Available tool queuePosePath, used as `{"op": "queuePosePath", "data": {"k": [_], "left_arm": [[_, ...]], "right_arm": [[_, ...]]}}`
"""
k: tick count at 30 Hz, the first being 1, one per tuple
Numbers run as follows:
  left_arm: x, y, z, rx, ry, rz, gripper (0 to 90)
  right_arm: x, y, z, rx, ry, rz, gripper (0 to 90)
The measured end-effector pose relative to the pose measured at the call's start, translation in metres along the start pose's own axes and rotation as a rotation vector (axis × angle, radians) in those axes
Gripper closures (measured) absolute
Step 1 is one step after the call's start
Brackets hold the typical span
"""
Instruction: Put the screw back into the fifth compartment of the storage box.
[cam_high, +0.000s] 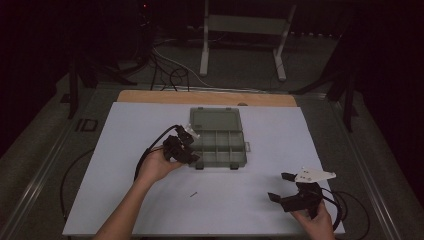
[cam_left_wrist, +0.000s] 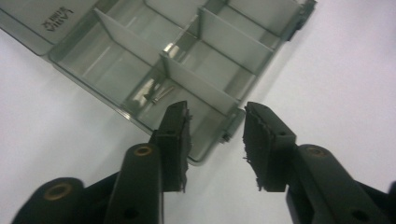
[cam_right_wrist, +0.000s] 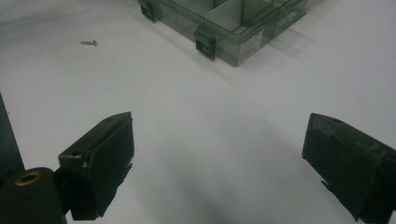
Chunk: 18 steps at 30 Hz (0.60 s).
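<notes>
White tabletop carried a compartment box; left claw gaped at its corner, right claw gaped well apart, a loose screw lay between.

High view: above, facing down on organizer box.
Left gripper view: close over box.
Right gripper view: low, farther off.
Shared: box.

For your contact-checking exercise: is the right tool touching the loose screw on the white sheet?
Apart. In the right gripper view the screw lies far ahead of the open right tool, bare white sheet between them.
</notes>
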<state>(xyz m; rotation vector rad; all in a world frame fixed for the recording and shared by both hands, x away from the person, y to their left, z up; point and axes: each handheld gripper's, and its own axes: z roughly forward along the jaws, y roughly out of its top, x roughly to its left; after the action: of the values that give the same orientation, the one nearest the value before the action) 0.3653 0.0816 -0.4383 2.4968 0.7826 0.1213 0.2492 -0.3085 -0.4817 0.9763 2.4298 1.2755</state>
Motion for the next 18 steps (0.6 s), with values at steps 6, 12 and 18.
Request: {"op": "queuePosePath", "data": {"k": [6, 12, 18], "left_arm": [[-0.012, -0.009, -0.004, -0.009, -0.003, 0.022, 51.0], [-0.02, -0.019, -0.004, -0.017, -0.009, 0.02, 44.8], [-0.027, -0.03, -0.004, -0.026, -0.01, 0.015, 41.5]], "right_arm": [[0.0, 0.0, 0.0, -0.001, 0.001, 0.001, 8.9], [0.0, 0.0, 0.0, -0.002, 0.002, 0.0, 8.9], [0.0, 0.0, 0.0, -0.001, -0.002, -0.002, 8.9]]}}
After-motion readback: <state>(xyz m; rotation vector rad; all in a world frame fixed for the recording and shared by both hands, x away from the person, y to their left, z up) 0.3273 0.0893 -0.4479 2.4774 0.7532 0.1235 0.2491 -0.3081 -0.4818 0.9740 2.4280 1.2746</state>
